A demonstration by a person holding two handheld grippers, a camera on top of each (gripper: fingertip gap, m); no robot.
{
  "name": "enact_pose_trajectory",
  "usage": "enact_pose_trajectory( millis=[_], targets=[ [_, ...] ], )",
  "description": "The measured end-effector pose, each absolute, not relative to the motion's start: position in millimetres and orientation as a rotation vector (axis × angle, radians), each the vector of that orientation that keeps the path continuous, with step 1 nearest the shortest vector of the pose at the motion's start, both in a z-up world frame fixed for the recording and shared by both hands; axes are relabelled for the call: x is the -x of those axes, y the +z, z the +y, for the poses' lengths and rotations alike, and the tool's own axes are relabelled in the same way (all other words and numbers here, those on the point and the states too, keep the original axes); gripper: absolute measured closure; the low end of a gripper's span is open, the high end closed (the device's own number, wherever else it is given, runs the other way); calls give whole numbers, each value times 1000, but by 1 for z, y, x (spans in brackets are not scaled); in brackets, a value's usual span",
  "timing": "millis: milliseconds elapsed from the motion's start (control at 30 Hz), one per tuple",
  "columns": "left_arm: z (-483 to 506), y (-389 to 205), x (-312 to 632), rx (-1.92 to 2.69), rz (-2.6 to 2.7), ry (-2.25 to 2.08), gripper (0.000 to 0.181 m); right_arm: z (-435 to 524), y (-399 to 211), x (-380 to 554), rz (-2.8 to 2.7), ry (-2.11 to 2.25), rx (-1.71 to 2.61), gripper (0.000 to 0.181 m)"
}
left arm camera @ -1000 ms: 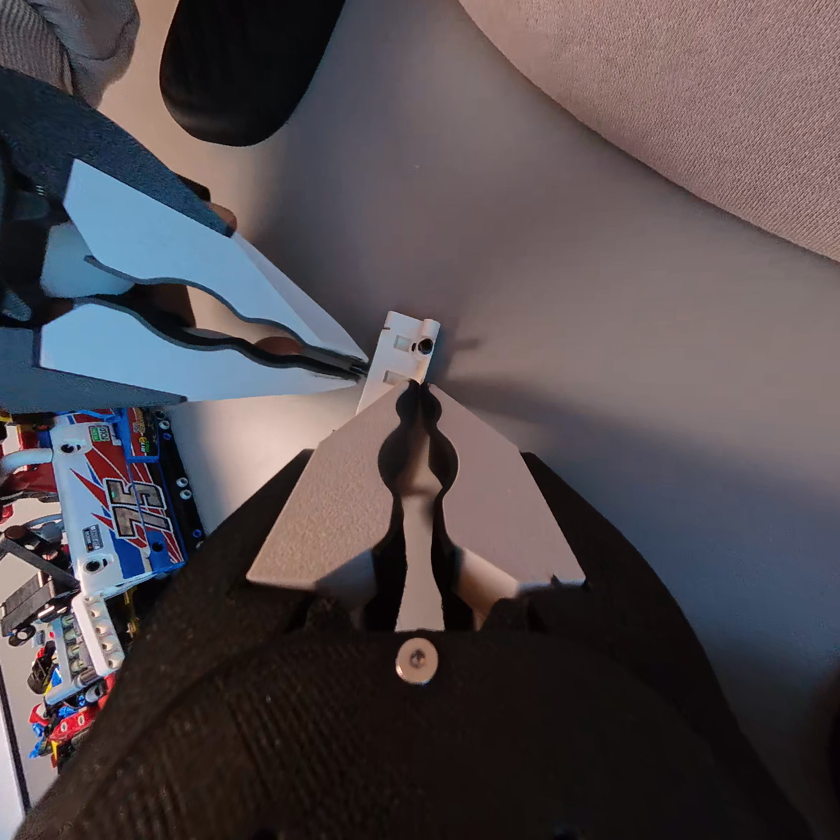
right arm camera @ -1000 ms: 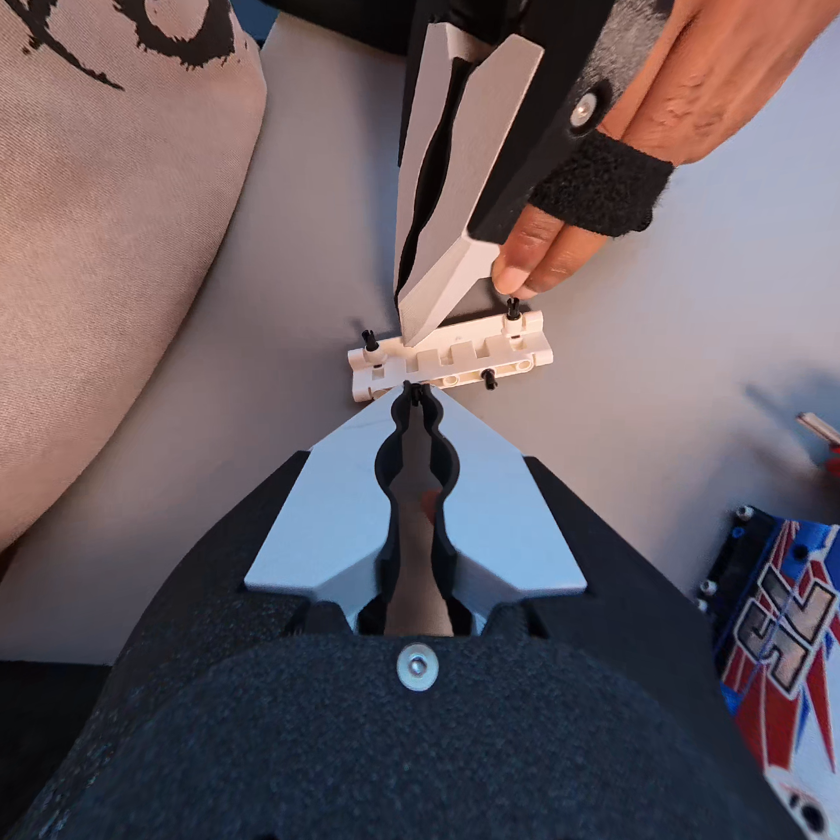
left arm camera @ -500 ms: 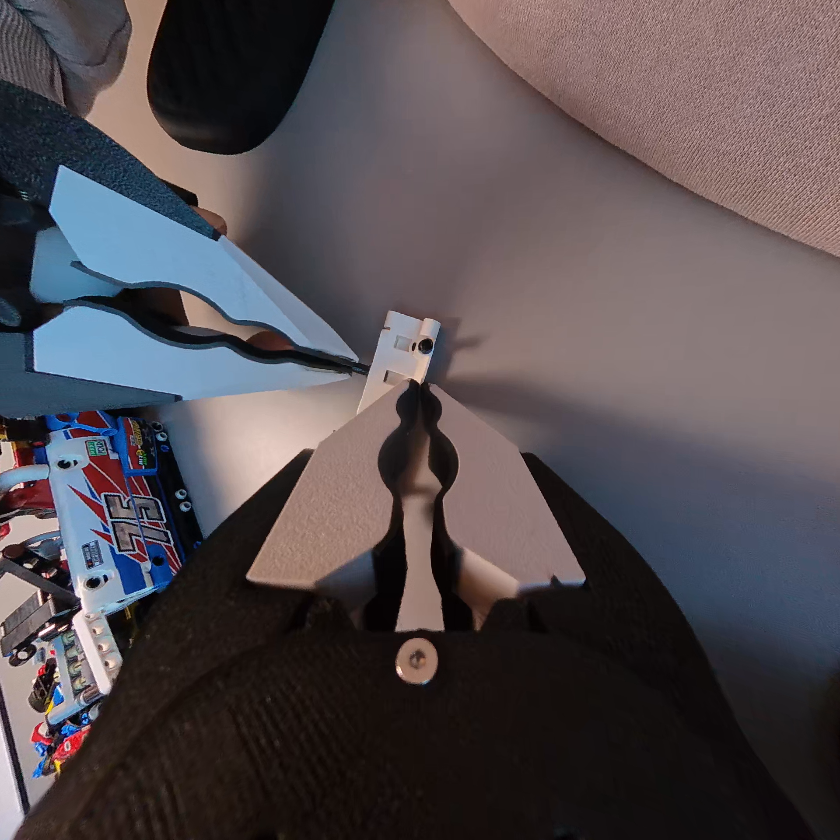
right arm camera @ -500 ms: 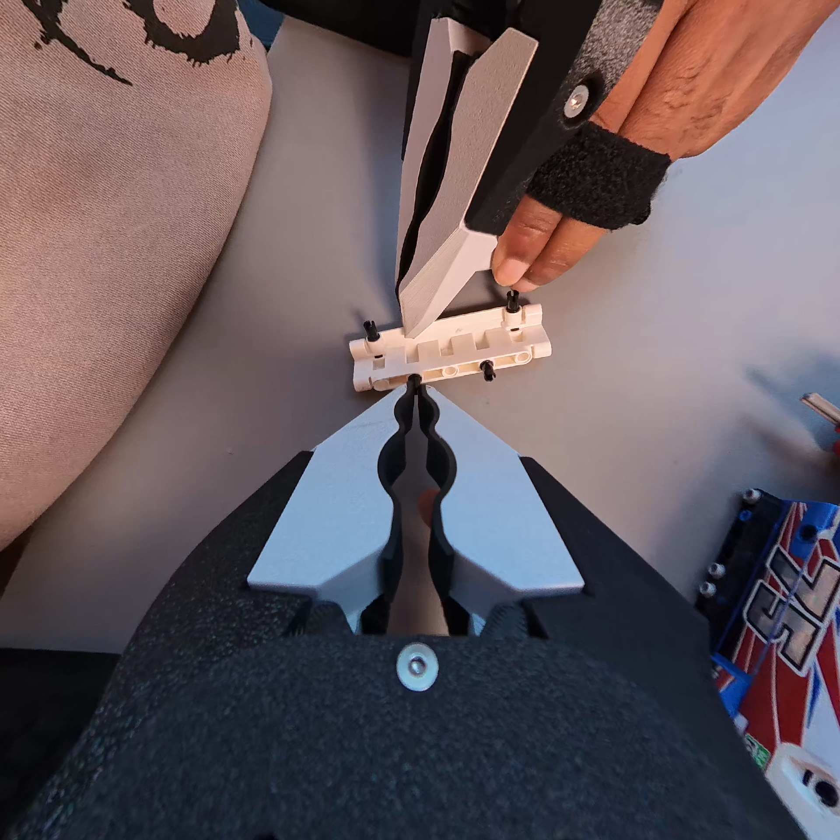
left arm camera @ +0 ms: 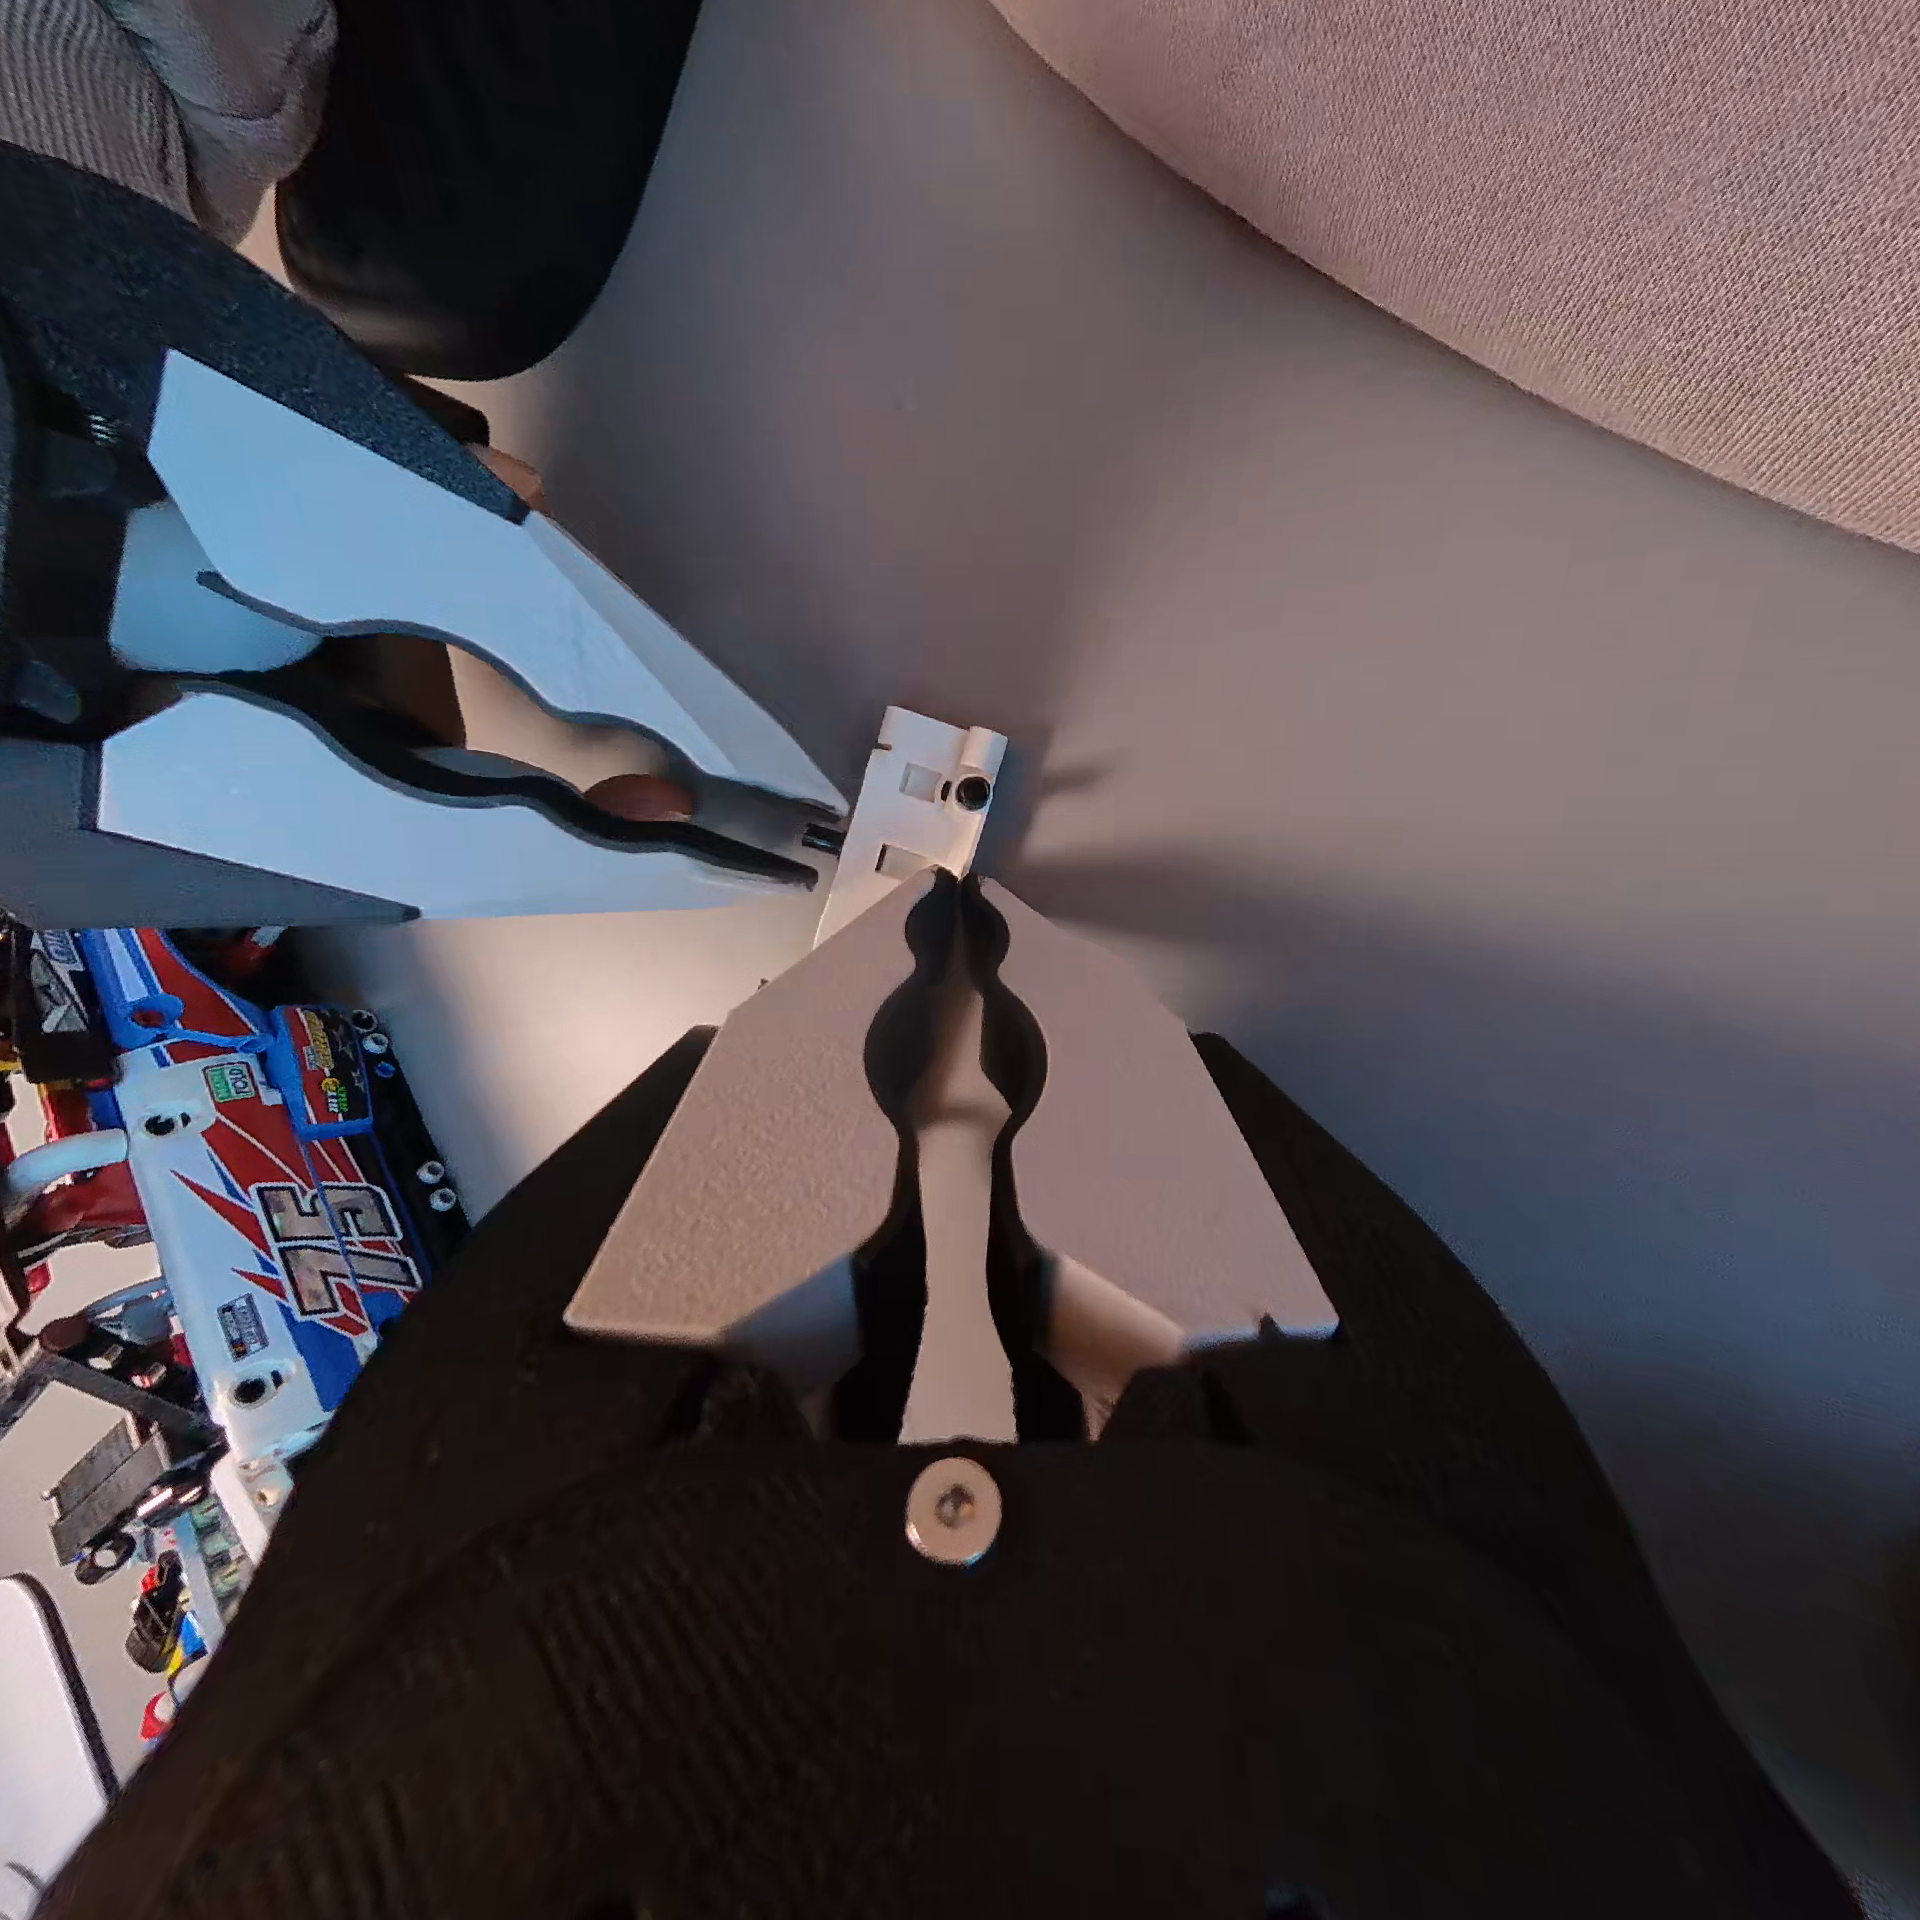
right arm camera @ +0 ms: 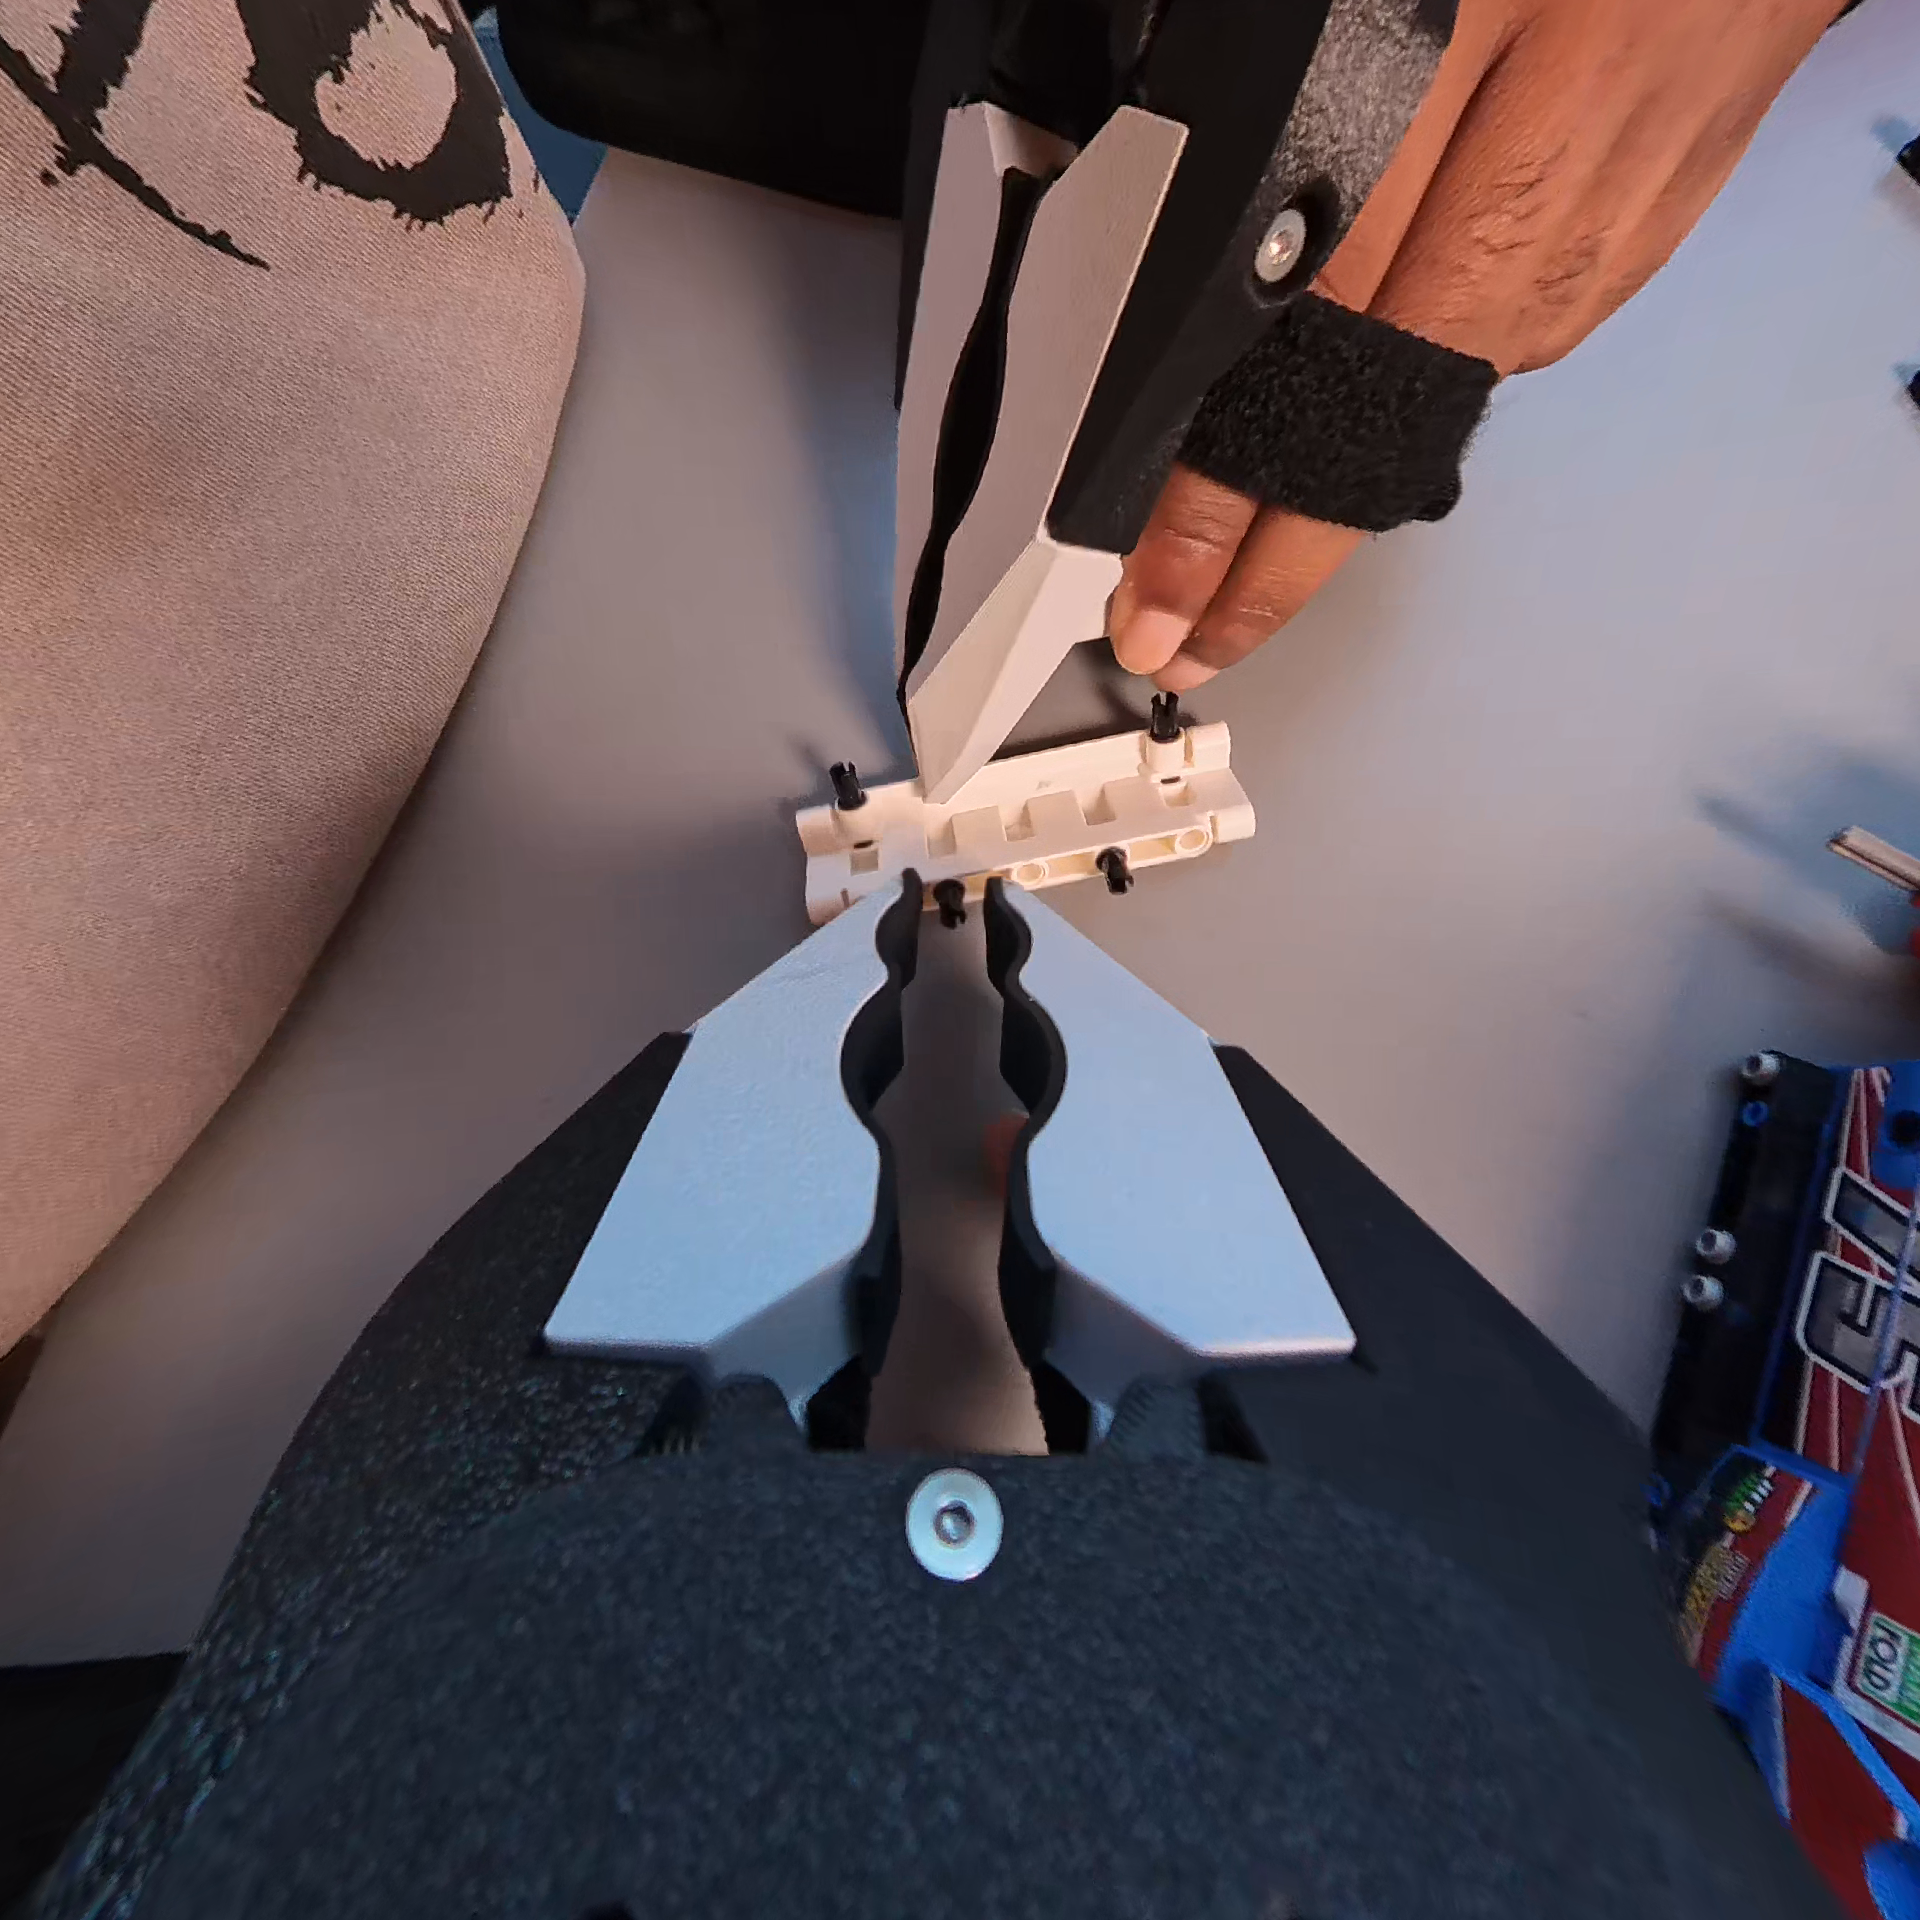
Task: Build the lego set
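Note:
A white Lego beam piece [right arm camera: 1049,821] with several black pins stuck in it is held just above the grey table [right arm camera: 1455,831]. My left gripper [left arm camera: 951,883] is shut on one end of the piece [left arm camera: 925,800]; in the right wrist view it [right arm camera: 930,764] comes down from above onto the piece. My right gripper [right arm camera: 951,888] is slightly open, its tips either side of a black pin [right arm camera: 948,902] that sticks out of the piece's near face. In the left wrist view the right gripper [left arm camera: 826,847] reaches in from the left.
A partly built Lego race car [right arm camera: 1849,1403] with red, white and blue stickers lies on the right; it also shows in the left wrist view [left arm camera: 260,1195]. A person's beige garment [right arm camera: 208,623] borders the table. A hand [right arm camera: 1236,582] holds the left gripper. Less than 4 cm separates the two grippers' tips.
My right gripper was shut on the black pin against the white piece. Its jaws have now parted and the pin stays in the piece. The left gripper keeps its hold.

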State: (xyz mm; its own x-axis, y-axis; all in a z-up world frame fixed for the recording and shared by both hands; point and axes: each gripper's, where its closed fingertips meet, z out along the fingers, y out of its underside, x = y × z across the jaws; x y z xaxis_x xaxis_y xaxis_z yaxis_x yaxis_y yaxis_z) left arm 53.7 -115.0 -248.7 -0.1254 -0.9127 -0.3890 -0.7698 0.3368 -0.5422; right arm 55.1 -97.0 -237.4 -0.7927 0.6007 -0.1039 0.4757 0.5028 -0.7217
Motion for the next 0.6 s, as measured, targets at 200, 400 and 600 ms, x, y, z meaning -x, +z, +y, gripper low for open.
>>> enact_pose_trajectory(
  millis=[200, 400, 600],
  targets=[
    [-101, -242, -43, 1601, 1802, -248, 174, -89, -242, -51, -2534, 1044, 985, 181],
    [-86, -215, -24, 1924, 1037, -611, 152, -63, -240, -36, -2217, 936, 1253, 181],
    [-110, -236, -21, 2238, 785, -624, 147, -61, -236, -49, -2232, 886, 1232, 173]
  ],
)
